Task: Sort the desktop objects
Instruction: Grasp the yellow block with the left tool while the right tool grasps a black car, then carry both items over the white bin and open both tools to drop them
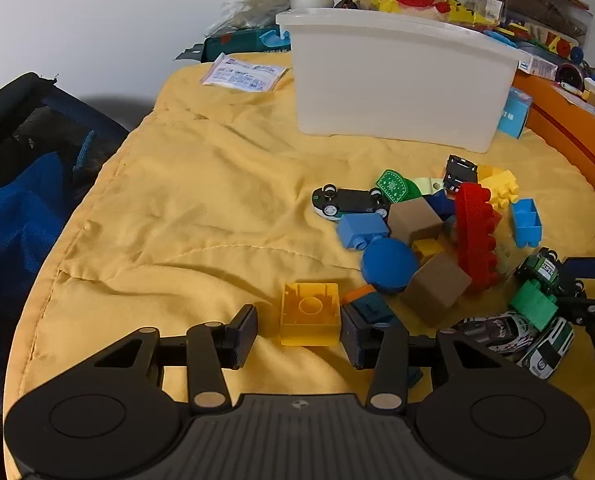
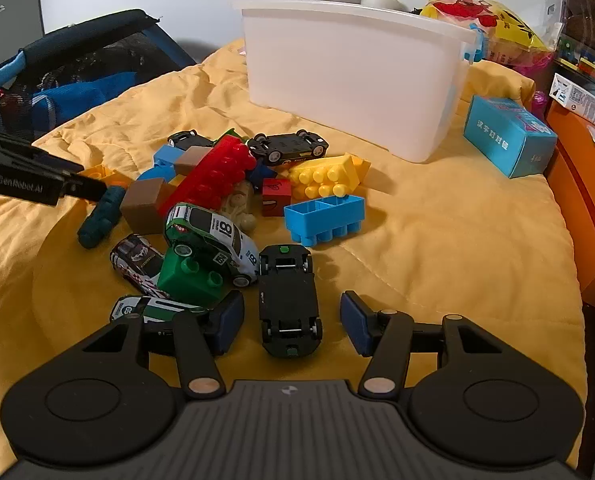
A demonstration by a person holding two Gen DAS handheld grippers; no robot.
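Observation:
A pile of toy bricks and cars lies on a yellow quilt (image 1: 201, 208). My left gripper (image 1: 299, 330) is open, its fingers on either side of a hollow translucent yellow brick (image 1: 310, 314) lying studs down. My right gripper (image 2: 291, 322) is open around an upturned black toy car (image 2: 288, 300) lying wheels up. A long red brick (image 1: 475, 236) (image 2: 213, 178) leans in the pile middle. A white plastic bin (image 1: 397, 76) (image 2: 353, 80) stands behind the pile. The left gripper also shows at the left edge of the right wrist view (image 2: 37, 178).
Brown cubes (image 1: 435, 288), a blue disc (image 1: 389, 266), blue bricks (image 2: 325, 218), a green brick (image 2: 191, 278) and several toy cars (image 2: 213, 240) crowd the pile. A blue carton (image 2: 509, 142) and orange box (image 2: 581, 208) stand right. A dark chair (image 1: 25, 184) is left.

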